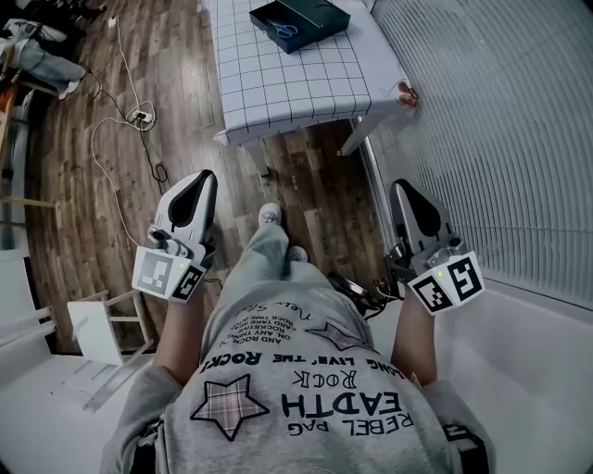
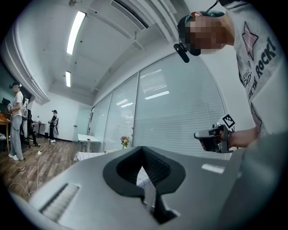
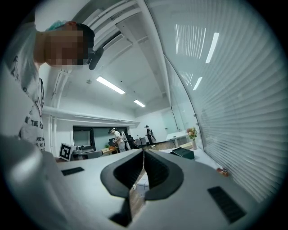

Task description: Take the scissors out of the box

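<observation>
A dark blue open box (image 1: 298, 23) lies at the far end of a table with a checked cloth (image 1: 278, 88); blue-handled scissors (image 1: 285, 30) lie inside it. The person stands well short of the table, a gripper in each hand held low and pointing level. My left gripper (image 1: 202, 180) is shut with nothing in it, its jaws meeting in the left gripper view (image 2: 143, 149). My right gripper (image 1: 401, 189) is shut and empty too (image 3: 143, 151). The box (image 3: 182, 153) shows far ahead in the right gripper view. Each gripper is far from the box.
Wood floor lies between the person's feet (image 1: 270, 215) and the table. Cables and a power strip (image 1: 139, 117) run along the floor at left. A white stool (image 1: 97, 326) stands at lower left. A blinds-covered glass wall (image 1: 500, 120) runs along the right. People stand far back (image 3: 118, 140).
</observation>
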Tool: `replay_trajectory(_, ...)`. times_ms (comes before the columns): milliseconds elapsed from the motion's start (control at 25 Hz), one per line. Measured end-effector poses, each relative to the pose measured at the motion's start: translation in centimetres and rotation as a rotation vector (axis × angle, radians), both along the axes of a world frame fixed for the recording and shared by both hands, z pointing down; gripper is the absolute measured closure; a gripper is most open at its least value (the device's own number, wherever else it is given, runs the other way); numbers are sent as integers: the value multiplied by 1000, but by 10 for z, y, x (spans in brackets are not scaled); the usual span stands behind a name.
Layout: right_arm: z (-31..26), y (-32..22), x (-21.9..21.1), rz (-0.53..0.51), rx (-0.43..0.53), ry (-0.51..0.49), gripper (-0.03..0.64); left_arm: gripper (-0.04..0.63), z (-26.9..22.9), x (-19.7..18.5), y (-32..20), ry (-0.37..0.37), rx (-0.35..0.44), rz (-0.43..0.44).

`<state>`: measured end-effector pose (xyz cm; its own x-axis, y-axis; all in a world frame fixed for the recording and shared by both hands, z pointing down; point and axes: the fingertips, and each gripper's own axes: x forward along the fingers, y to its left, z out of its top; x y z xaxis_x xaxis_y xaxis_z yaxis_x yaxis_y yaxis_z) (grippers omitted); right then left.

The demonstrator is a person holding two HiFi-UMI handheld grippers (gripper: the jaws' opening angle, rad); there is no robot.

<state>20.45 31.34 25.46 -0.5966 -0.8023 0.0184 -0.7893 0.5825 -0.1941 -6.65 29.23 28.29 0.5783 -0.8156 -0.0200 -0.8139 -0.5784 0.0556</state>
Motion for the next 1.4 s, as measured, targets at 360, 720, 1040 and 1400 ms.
replay_trajectory(360,-10,-55,-19,32,27,35,601,592,5,-12,-66,21,18,35)
replay_trajectory(720,-16,-134,-51,46,30,40,601,592,9,-32,-150,39,4,89)
replay_trajectory(1040,-19,-190,-86,51,49,60,601,592,9,-50,-208,64,21,131)
replay_trajectory(1400,-20,-229,-108,76,62,80,601,592,3,-66,-260,40,32,125)
